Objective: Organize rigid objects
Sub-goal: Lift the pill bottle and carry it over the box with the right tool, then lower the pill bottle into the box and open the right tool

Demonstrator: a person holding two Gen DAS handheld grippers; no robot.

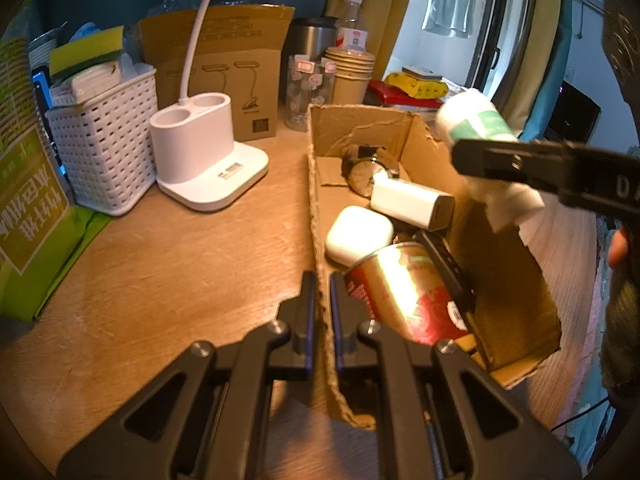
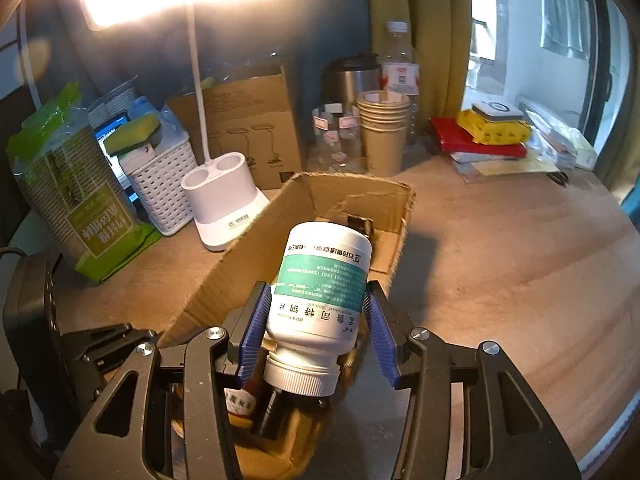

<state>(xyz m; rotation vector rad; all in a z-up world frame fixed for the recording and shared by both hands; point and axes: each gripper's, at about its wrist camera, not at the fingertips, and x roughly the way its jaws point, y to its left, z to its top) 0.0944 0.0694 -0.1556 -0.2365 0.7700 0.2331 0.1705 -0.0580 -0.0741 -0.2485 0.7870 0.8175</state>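
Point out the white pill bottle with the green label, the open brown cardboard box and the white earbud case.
White pill bottle with green label point(image 2: 320, 296): right wrist view, on its label.
Open brown cardboard box point(image 1: 360, 128): left wrist view, far inner wall.
White earbud case point(image 1: 358, 234): left wrist view, its lid.

We see our right gripper point(image 2: 320, 312) clamped on a white pill bottle point(image 2: 322, 288), cap toward us, held above the open cardboard box point(image 2: 240, 276). Far left of the box stand a white lamp base point(image 2: 224, 208) and a white basket point(image 2: 160, 184); paper cups point(image 2: 382, 132) stand beyond.
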